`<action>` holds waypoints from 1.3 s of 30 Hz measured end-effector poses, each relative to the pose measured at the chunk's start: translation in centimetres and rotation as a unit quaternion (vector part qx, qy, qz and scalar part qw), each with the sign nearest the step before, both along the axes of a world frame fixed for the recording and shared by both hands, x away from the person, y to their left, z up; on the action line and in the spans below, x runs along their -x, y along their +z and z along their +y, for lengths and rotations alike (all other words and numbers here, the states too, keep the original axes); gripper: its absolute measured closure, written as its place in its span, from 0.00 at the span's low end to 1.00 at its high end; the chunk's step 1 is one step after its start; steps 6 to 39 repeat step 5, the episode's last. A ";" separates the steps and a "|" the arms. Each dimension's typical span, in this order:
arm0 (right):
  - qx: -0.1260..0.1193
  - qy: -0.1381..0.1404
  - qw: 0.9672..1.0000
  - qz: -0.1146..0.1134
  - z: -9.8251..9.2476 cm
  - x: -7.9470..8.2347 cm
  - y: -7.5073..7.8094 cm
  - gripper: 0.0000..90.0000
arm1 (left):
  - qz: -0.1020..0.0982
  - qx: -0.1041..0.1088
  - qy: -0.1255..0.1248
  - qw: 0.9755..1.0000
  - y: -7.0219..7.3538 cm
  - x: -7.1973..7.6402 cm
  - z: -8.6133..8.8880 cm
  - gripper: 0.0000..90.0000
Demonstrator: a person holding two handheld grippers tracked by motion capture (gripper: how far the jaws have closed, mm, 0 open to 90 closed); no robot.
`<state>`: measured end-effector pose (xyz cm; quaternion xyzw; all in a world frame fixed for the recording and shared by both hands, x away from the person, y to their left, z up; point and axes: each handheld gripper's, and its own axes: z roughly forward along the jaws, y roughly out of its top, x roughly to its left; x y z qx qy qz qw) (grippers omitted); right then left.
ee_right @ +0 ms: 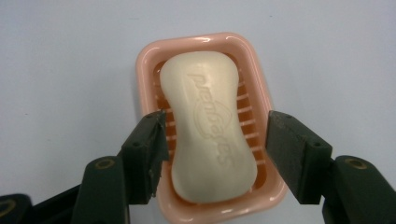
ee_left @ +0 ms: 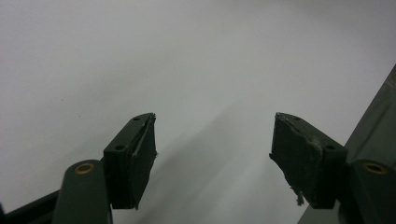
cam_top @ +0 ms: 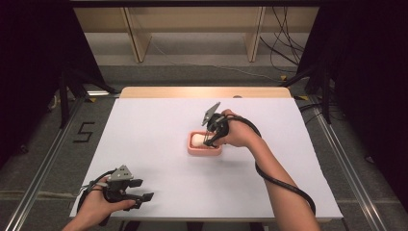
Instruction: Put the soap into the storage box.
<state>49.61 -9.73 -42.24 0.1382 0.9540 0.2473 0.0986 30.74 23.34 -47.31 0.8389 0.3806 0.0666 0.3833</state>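
A cream bar of soap with raised lettering lies in a pink slatted soap dish on the white table. In the high view the dish sits near the table's middle with the soap inside. My right gripper hovers over the dish, open, its jaws standing on either side of the soap and apart from it; from above the right gripper points down into the dish. My left gripper rests open near the front left corner, and the left gripper has bare table between its jaws.
The white table top has a wooden strip along its far edge. Cables trail from both grippers. Wooden frame legs and loose wires stand on the floor beyond the table.
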 end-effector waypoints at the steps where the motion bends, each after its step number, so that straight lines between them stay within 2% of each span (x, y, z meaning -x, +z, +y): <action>1: -0.007 -0.003 1.000 -0.007 -0.4 0.2 -0.1 0.43 | 0.000 0.001 0.000 1.000 0.0 0.0 0.0 0.34; 3: -0.027 -0.017 0.999 -0.019 -1.5 1.2 -0.4 0.43 | 0.001 -0.007 -0.005 1.000 0.0 0.0 0.1 0.34; 5: -0.040 -0.031 0.999 -0.019 -2.9 2.5 -0.7 0.43 | -0.001 -0.006 -0.006 1.000 0.0 -0.1 0.0 0.34; 39: -0.040 -0.031 0.999 -0.019 -2.9 2.5 -0.7 0.43 | -0.001 -0.006 -0.006 1.000 0.0 -0.1 0.0 0.34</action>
